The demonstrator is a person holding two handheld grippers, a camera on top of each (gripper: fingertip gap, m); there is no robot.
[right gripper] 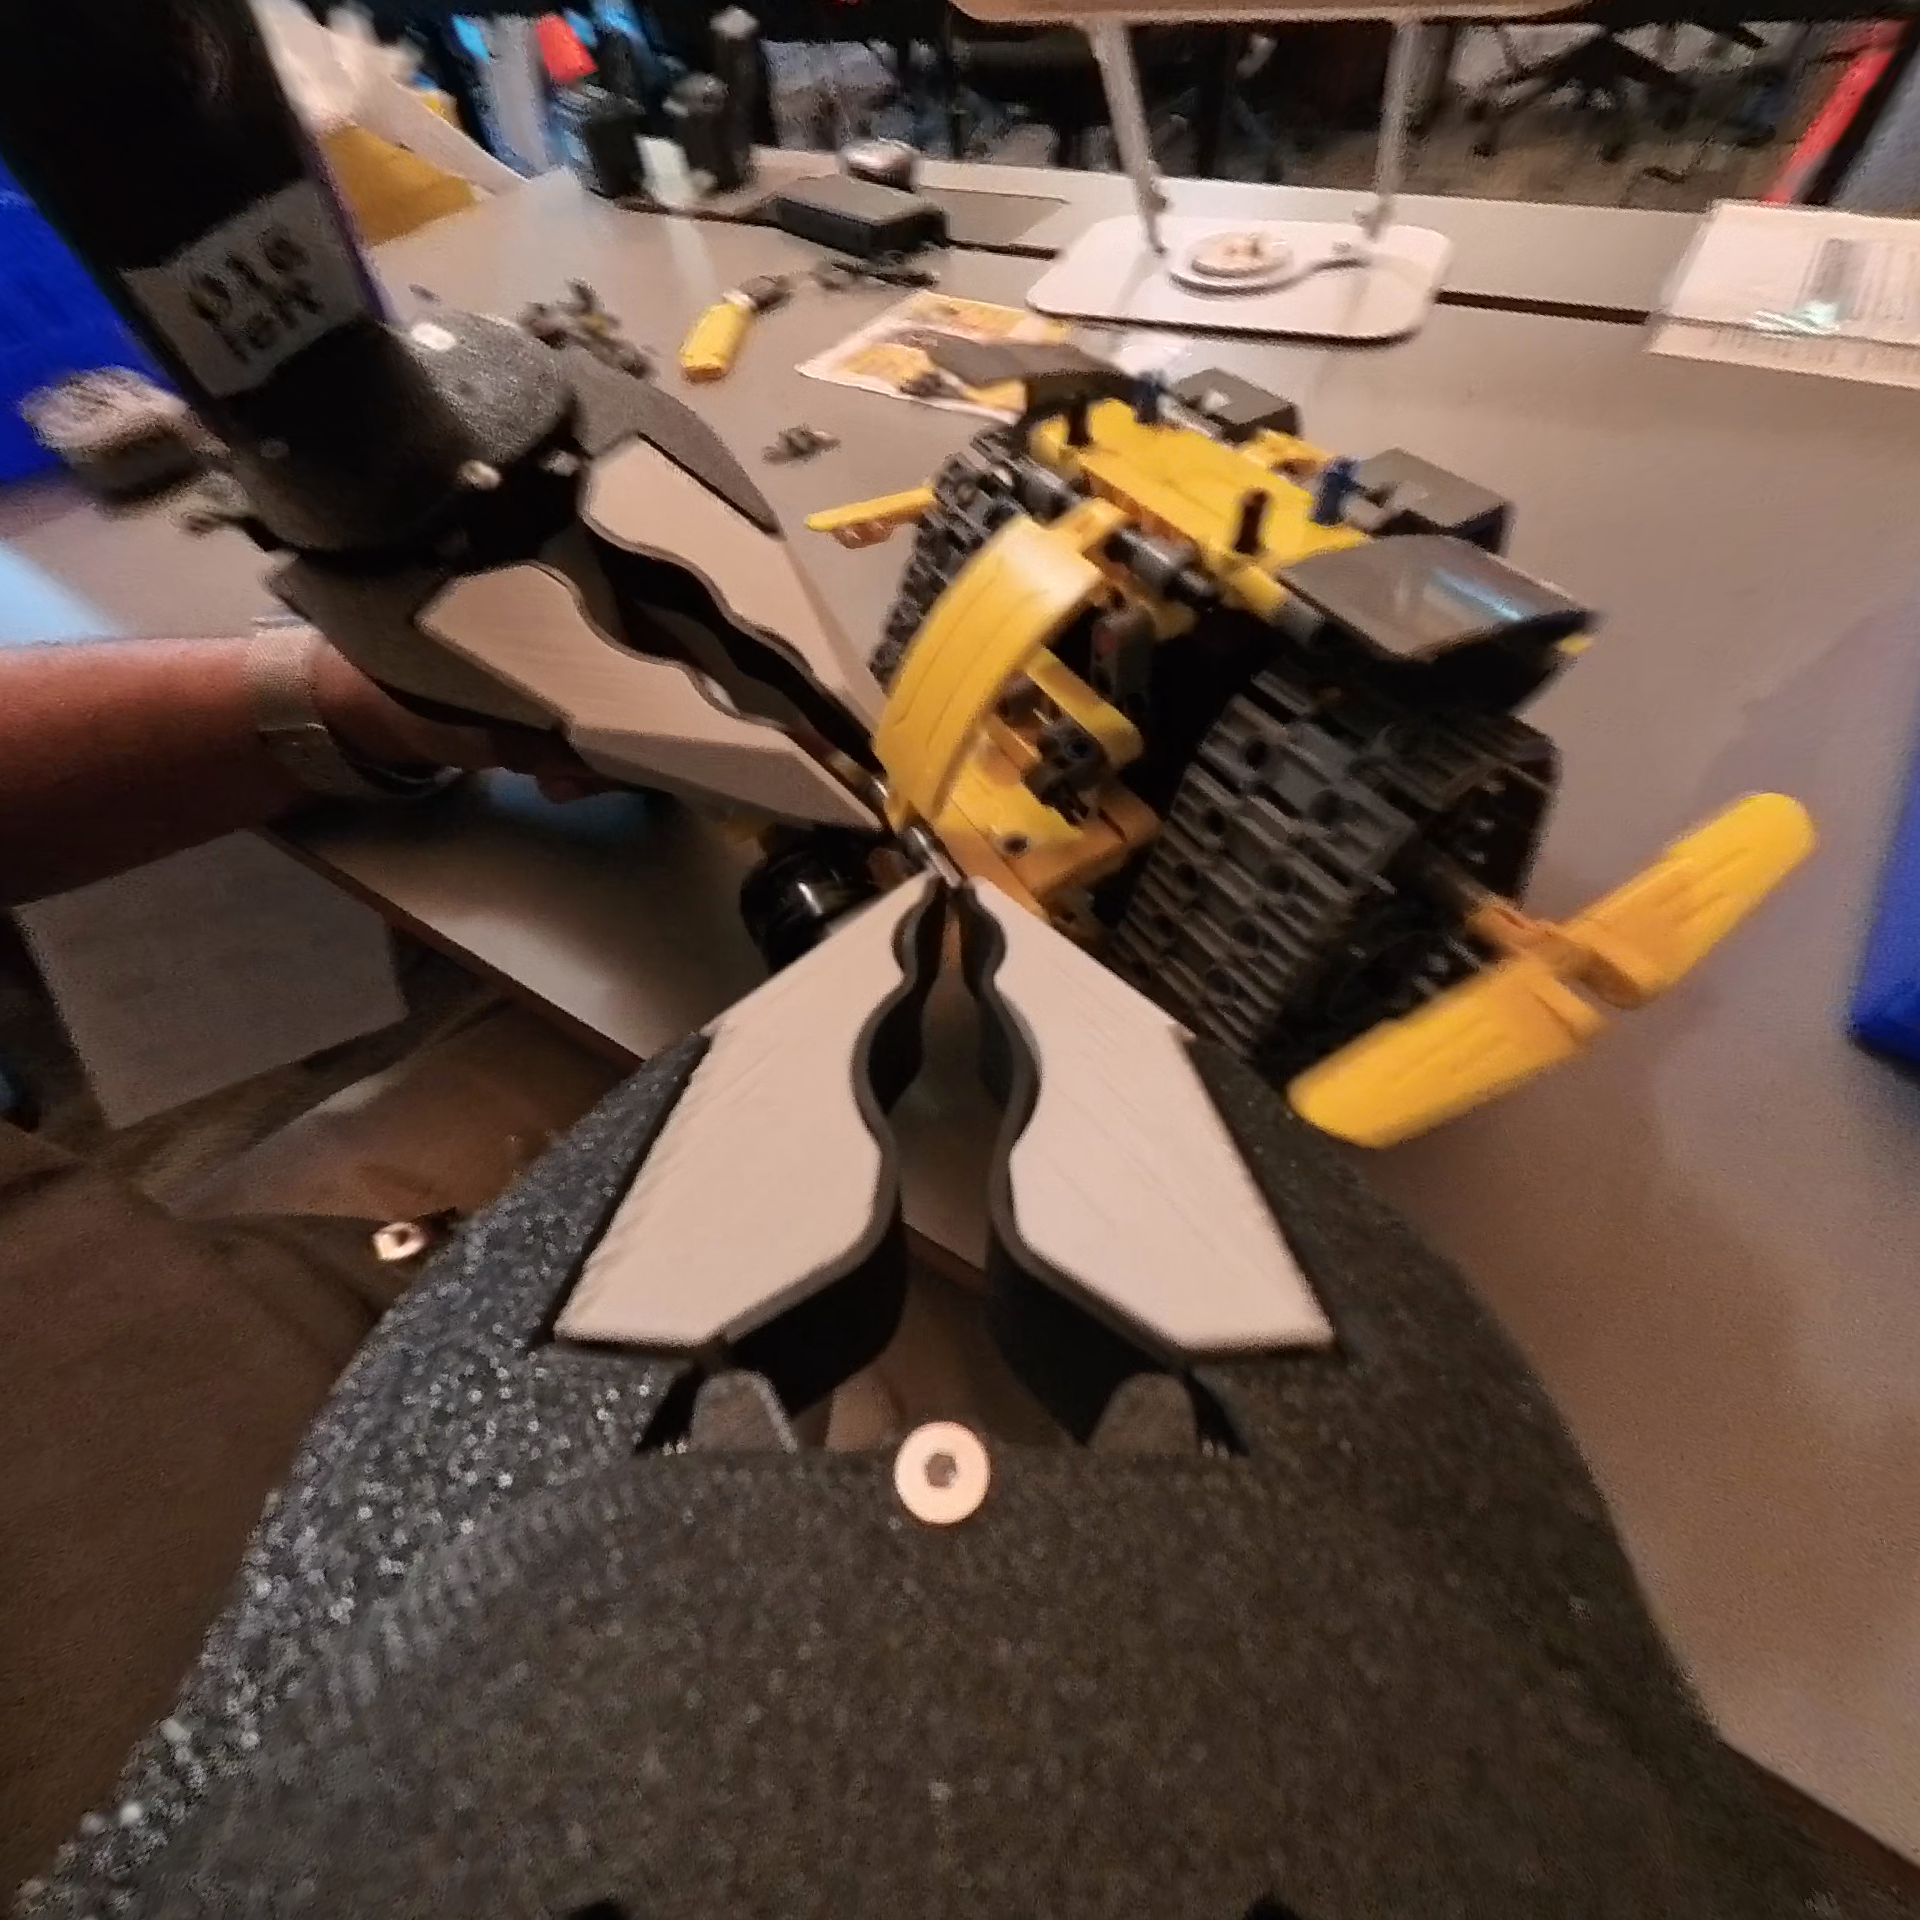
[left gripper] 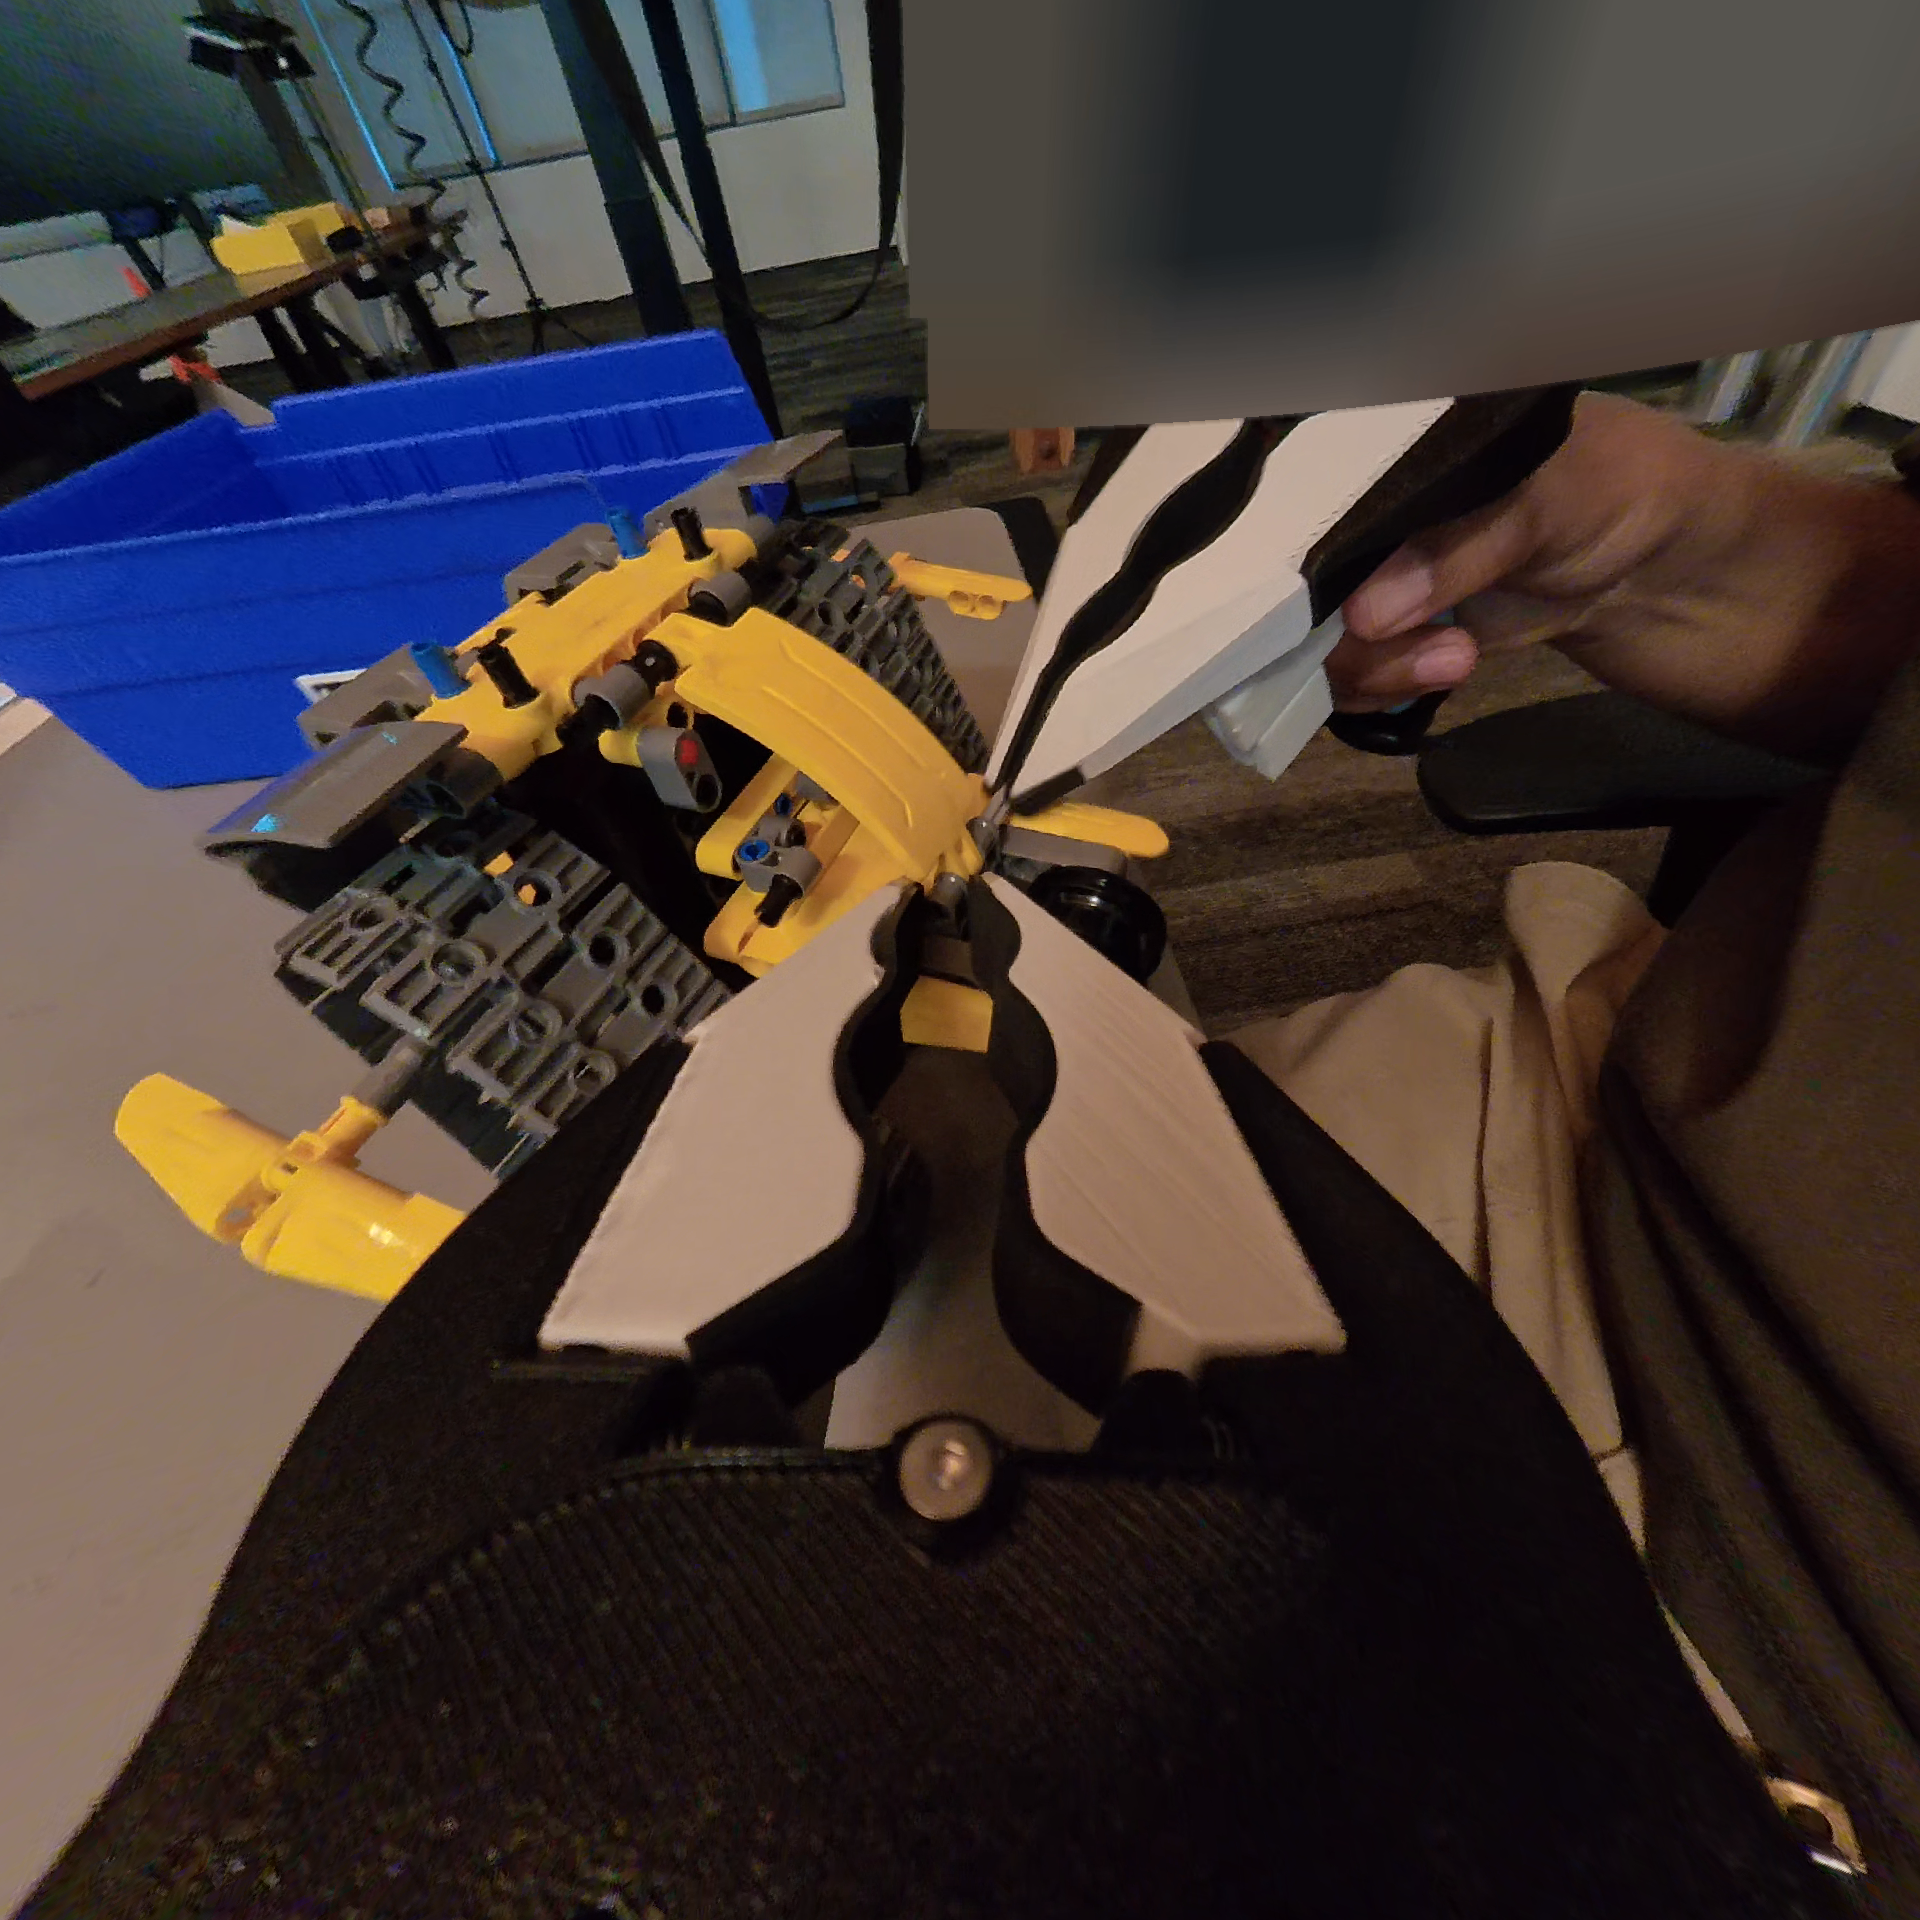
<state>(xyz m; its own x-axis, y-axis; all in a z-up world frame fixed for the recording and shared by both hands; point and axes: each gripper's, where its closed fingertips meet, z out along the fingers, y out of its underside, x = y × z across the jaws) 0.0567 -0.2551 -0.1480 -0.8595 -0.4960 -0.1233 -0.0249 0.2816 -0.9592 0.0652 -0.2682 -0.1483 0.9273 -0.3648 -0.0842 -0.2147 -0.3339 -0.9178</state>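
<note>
Both grippers meet at the same corner of a yellow and grey brick-built tracked model (left gripper: 665,790), which sits mid-frame on a grey table (left gripper: 125,935), right at the table's edge.

Left gripper (left gripper: 951,899): fingers nearly together at the tips, pinched on a small grey pin at the end of the model's curved yellow panel (left gripper: 831,727), just above a black wheel (left gripper: 1101,914). Right gripper (left gripper: 1003,800) comes in from the upper right of the left view, fingers closed down on the same spot from the other side, a hand (left gripper: 1558,582) around its handle. In the right view the tips (right gripper: 940,888) are together at that pin too, though it's blurry, so exactly how much they bite is hard to say.

Around it:
- blue bin (left gripper: 312,582) behind the model, upper left of the left view
- yellow blade parts (left gripper: 281,1195) sticking out of the model at lower left
- loose small parts (right gripper: 592,322), a yellow piece (right gripper: 717,332) and a booklet (right gripper: 925,332) farther back on the table in the right view
- white stand base (right gripper: 1247,270) near the top of that frame
</note>
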